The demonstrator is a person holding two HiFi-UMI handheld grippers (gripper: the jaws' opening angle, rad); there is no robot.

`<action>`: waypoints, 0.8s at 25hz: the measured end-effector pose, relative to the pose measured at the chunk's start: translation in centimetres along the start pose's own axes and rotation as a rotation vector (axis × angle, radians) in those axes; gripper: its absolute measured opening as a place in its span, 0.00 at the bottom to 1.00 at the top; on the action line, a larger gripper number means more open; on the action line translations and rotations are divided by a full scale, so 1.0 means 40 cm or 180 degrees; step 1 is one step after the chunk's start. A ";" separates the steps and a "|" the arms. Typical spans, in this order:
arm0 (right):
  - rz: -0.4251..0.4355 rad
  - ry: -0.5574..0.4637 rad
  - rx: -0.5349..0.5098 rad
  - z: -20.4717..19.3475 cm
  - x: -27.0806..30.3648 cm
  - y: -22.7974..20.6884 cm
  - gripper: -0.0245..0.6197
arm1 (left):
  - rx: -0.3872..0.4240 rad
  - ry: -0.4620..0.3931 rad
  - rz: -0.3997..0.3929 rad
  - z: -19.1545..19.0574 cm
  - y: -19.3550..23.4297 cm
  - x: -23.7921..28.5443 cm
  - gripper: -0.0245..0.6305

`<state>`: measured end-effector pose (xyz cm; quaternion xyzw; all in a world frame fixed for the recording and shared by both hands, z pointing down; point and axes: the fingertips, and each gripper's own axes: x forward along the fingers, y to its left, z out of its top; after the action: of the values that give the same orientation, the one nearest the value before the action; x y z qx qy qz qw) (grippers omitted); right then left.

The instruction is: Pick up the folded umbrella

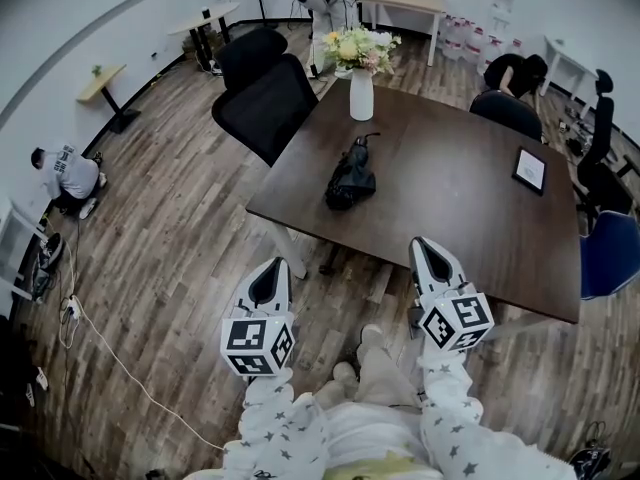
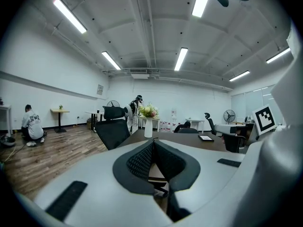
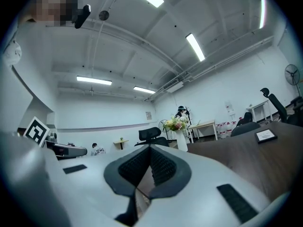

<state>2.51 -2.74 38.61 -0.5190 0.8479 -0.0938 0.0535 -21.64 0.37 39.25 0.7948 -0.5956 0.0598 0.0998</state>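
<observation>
Approach step, ahead of any grasp. Folded umbrella [image 1: 351, 180] lying on the worktop [image 1: 470, 218] by its left edge, between near corner and vase [image 1: 361, 95]. Left claw [image 1: 279, 263] pressed together and empty, short of the near edge; right claw [image 1: 419, 242] likewise, about at that edge. Next, by judgement: reaching in further, spreading one claw, straddling the bundled body.

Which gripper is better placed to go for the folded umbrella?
Probably the right gripper: its tips overlap the table edge, while the left gripper hangs over the floor. Both are shut, short of the umbrella.
</observation>
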 end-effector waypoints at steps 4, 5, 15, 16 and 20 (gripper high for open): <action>0.0025 0.0024 0.0045 -0.018 0.045 -0.026 0.07 | -0.0014 0.0027 0.0036 -0.008 0.015 0.045 0.08; 0.0031 0.0022 0.0051 -0.020 0.063 -0.034 0.07 | -0.0013 0.0027 0.0051 -0.007 0.022 0.060 0.08; 0.0053 -0.0018 0.0139 0.010 0.317 -0.163 0.07 | 0.0015 0.0010 0.0064 0.070 0.099 0.317 0.08; 0.0055 -0.0014 0.0140 0.015 0.341 -0.178 0.07 | 0.0016 0.0009 0.0050 0.079 0.099 0.348 0.08; 0.0043 -0.0007 0.0130 0.030 0.410 -0.228 0.07 | -0.0002 0.0068 -0.0028 0.093 0.095 0.449 0.08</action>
<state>3.22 -21.51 39.50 -0.5121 0.8493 -0.1101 0.0657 -20.28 -18.32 39.82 0.7966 -0.5911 0.0676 0.1067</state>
